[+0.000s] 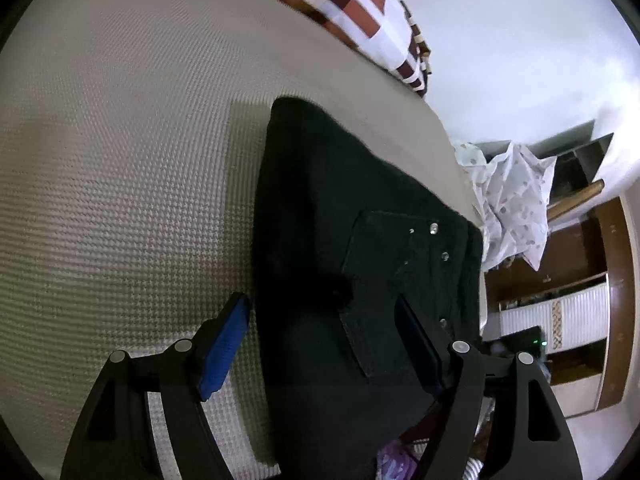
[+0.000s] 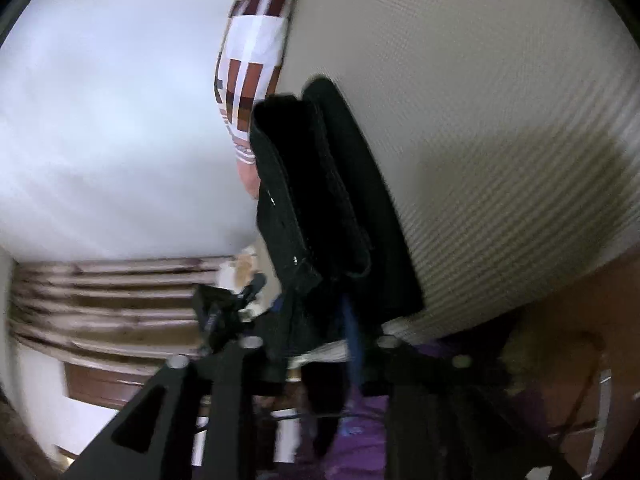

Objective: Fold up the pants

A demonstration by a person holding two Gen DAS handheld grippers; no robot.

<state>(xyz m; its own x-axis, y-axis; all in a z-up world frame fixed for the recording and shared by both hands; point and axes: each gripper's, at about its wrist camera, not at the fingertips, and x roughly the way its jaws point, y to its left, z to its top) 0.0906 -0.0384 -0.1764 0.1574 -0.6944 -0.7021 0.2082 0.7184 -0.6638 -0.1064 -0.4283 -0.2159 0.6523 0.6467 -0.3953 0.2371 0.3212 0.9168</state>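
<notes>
The black pants (image 1: pixel 340 220) lie folded on a beige textured bed cover (image 1: pixel 120 160), back pocket and rivets up. My left gripper (image 1: pixel 324 344) is open, its blue-padded fingers (image 1: pixel 224 352) spread wide over the near end of the pants, one pad over the cover and one over the fabric. In the right wrist view the pants (image 2: pixel 320 184) run lengthwise with their folded layers showing at the near edge. My right gripper (image 2: pixel 320 340) is shut on the near edge of the pants, at the bed's edge.
A brown-and-white checked blanket (image 1: pixel 352 12) lies at the far end of the bed, also in the right wrist view (image 2: pixel 252 68). A white patterned cloth (image 1: pixel 512 200) hangs beside the bed. Wooden furniture (image 1: pixel 580 272) and a white wall (image 1: pixel 520 40) stand beyond.
</notes>
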